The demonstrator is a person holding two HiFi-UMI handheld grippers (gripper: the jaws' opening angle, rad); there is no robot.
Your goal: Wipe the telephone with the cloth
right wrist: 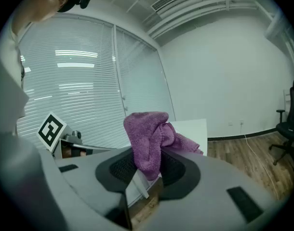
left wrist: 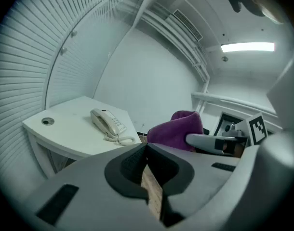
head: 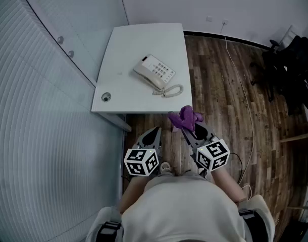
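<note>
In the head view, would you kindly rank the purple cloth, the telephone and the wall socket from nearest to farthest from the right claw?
1. Purple cloth, gripped in the right claw.
2. Telephone, on the table ahead.
3. Wall socket, far wall.

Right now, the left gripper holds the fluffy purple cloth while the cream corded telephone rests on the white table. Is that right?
Not quite: the right gripper holds the fluffy purple cloth, as the right gripper view shows; the left gripper is shut and empty. The cream corded telephone does rest on the white table.
</note>
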